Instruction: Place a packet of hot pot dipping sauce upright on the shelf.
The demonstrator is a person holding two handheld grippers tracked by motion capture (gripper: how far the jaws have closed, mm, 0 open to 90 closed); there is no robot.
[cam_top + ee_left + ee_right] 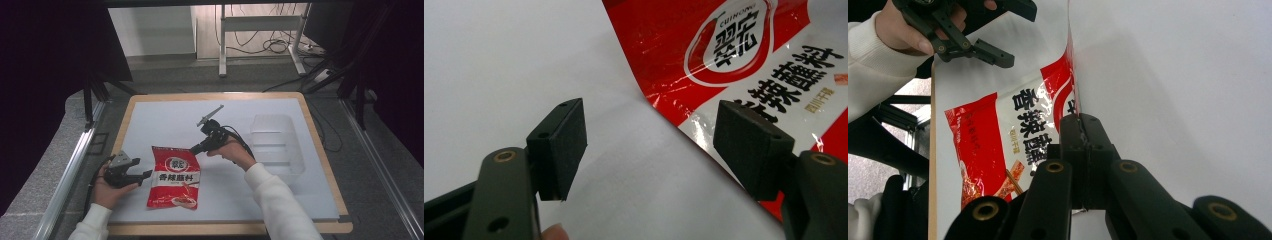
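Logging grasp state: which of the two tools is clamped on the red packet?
The right tool, shut on the red packet's top corner; the left tool is open beside it.

I read red-and-white snack bag [734,55]: "CUIHONG" in small Latin capitals arched along top of white-rimmed oval logo, two big black Chinese characters 翠宏 under it in left gripper view; below logo, on white band, large black characters 香辣蘸料, first two clearest to me in right gripper view [1013,135]; same line legible in high view [175,177]; small orange print beside it too small for me to read
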